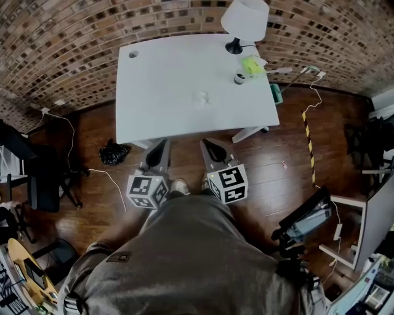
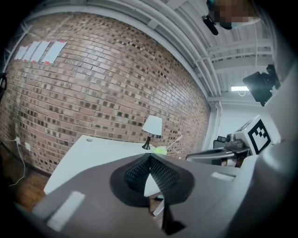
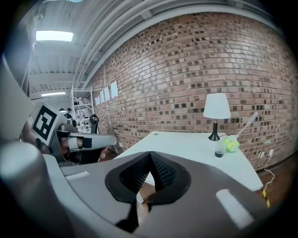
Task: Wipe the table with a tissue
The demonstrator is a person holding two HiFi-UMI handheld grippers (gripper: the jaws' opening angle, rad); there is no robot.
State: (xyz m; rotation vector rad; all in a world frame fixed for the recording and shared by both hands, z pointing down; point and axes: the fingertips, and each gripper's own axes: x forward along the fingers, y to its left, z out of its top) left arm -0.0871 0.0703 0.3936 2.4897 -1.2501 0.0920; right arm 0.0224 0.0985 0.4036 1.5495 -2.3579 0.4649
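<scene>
Left gripper [image 1: 164, 144]: jaws pressed together, nothing between them, held close to the person's body, short of the table's near edge.
Right gripper [image 1: 205, 144]: also closed and empty, just beside the left gripper.
White table [image 1: 154, 80]: directly ahead of both tips.
Tissue [image 1: 201, 98]: 1 crumpled white wad at mid-table, well apart from both grippers, roughly in line with the right gripper.
Handling: probably very light, soft and easily torn. Open the jaws, then pinch its raised crumple.
Lamp [image 1: 245, 18]: at the far edge, clear of the tissue.

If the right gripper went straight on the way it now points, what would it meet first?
Probably the white table, near its front edge; the right gripper points slightly down at it. Depth is unclear.
</scene>
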